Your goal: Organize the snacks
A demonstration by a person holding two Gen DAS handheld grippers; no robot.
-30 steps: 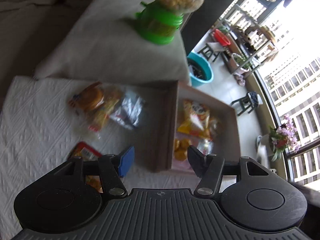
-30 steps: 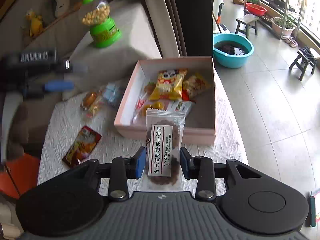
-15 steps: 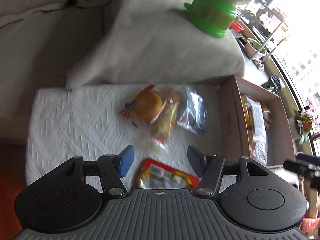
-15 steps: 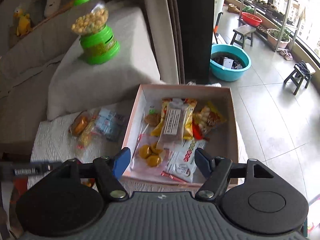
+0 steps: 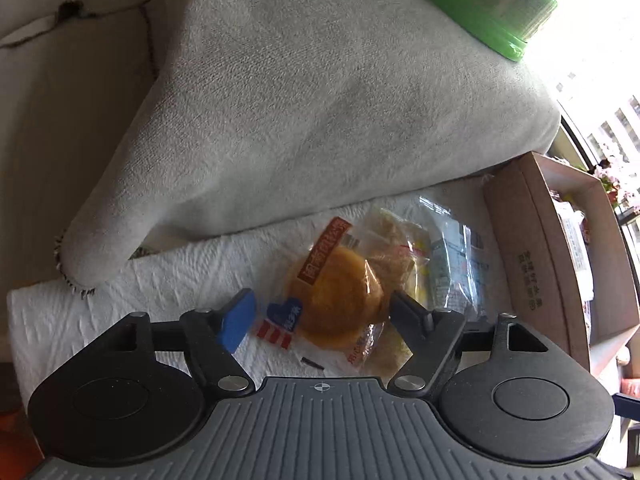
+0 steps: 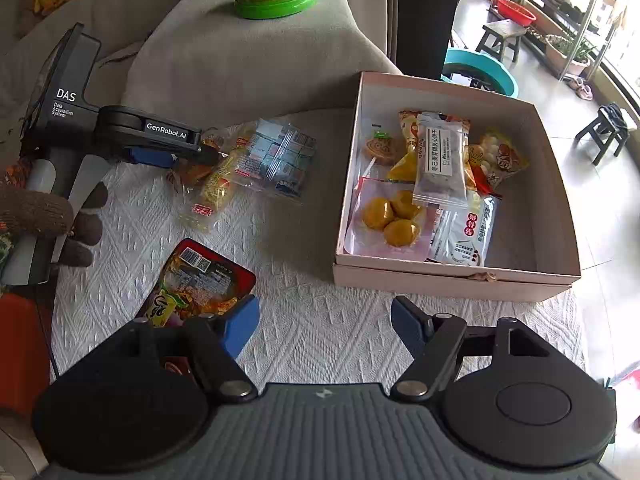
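White textured cloth bears pink box beside cushion.

Between your right gripper and the pink box lies bare white cloth, open for passing. To its left the red packet blocks the way, and beyond it your left gripper crowds the snack pile. Behind that pile the grey cushion walls off the far side.
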